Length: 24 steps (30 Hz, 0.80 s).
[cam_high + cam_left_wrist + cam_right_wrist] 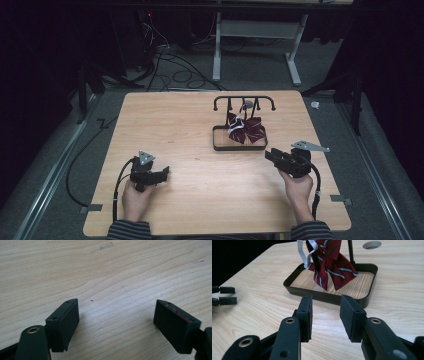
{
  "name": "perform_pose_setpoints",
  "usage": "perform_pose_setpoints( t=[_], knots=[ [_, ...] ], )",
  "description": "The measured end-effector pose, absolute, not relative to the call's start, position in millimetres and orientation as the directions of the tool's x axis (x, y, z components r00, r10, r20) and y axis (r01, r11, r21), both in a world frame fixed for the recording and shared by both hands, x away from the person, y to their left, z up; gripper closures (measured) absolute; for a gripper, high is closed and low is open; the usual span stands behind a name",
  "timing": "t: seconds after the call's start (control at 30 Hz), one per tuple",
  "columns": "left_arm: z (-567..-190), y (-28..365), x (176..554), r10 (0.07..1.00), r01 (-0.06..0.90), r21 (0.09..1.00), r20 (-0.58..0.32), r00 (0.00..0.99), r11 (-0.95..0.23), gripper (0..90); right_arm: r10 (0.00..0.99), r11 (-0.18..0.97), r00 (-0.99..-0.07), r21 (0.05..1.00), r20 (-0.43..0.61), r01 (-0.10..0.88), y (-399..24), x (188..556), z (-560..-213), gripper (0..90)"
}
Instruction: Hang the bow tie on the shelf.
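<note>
Tabletop (200, 200) of pale wood carries a black rack (243, 102) with a shallow black tray (216, 140) at its base, set toward the far right quarter in the high view. Dark red striped bow tie (247, 129) hangs from the rack's top bar, its lower points reaching down into the tray; a white strap (308, 252) loops beside the cloth in the right gripper view. Whether the tips of the cloth touch the tray floor cannot be told.

Right claw (325, 315) sits low over the tabletop, just in front of the tray's near wall, pointed at the bow tie. Its jaws stand partly open with a moderate gap between them, and nothing lies within that gap: bare wood shows through. The pads (347, 312) touch neither tray nor cloth. In the high view the right claw (270, 154) is near the tray's near right corner, held by the person's right hand (296, 187).

Left claw (116, 322) stands wide open, jaws well apart, holding nothing, with plain wood grain between them. In the high view the left claw (165, 174) is at the near left of the tabletop, well apart from the rack, gripped by the left hand (134, 197). Its jaw tips also appear at the left edge of the right gripper view.

Striped sleeves (127, 230) enter from the bottom edge.
</note>
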<state>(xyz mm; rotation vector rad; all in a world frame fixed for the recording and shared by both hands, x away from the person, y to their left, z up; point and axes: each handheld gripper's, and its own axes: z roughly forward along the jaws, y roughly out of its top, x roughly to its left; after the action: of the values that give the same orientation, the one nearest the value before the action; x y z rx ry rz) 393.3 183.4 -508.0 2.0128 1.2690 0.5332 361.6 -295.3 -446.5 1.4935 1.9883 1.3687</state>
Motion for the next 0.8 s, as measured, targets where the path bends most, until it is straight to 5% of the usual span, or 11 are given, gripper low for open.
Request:
perform_pose_setpoints(
  t=[0.8],
  knots=[
    [-508.0, 183.4, 393.3, 0.899, 0.616, 0.735, -0.018, 0.438, -0.285, 21.1, 0.892, 0.064, -0.382, 0.772, 0.240, 0.633, -287.3, 361.5, -476.8, 63.4]
  ],
)
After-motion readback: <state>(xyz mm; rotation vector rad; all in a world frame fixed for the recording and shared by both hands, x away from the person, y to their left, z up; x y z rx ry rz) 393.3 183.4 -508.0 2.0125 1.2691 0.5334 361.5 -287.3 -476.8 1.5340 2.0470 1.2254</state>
